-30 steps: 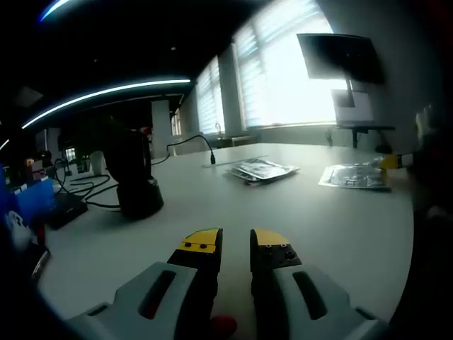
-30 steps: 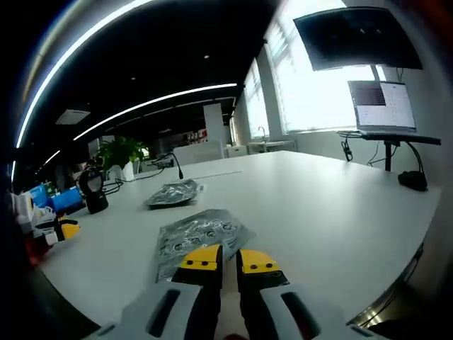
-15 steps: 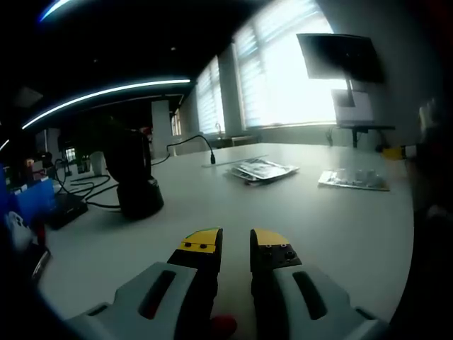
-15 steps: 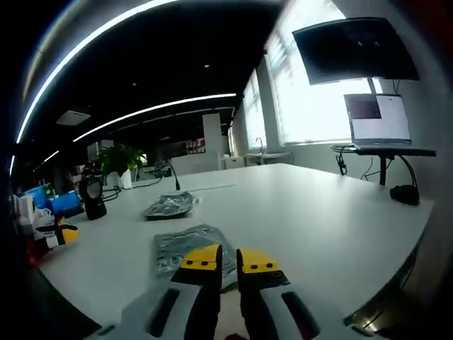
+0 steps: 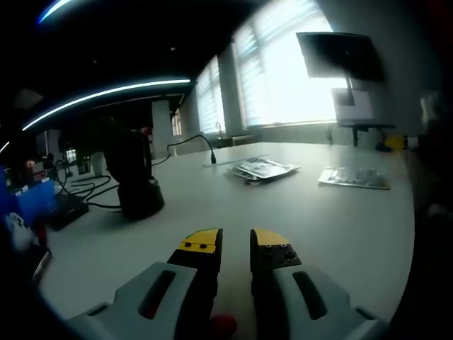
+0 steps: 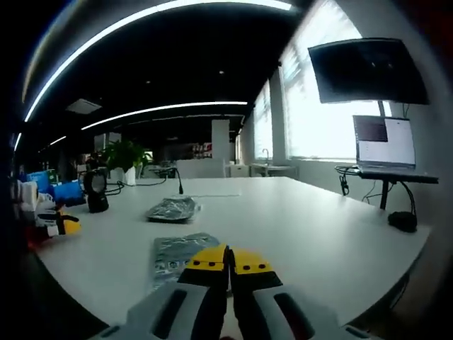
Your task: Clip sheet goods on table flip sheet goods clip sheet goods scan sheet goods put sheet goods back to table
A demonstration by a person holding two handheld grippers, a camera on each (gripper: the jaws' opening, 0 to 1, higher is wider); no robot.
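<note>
- Left tongs [image 5: 234, 244]: jaws parted with a narrow gap, holding nothing, low over the white table [image 5: 340, 219].
- Right tongs [image 6: 228, 259]: jaws pressed together, nothing visible between them.
- Two sheet goods packs on the table: near pack [image 6: 178, 251] flat just ahead of the right tongs, far pack [image 6: 172, 209] well beyond it.
- One black scanner stand [image 5: 136, 177] on the table.
</note>
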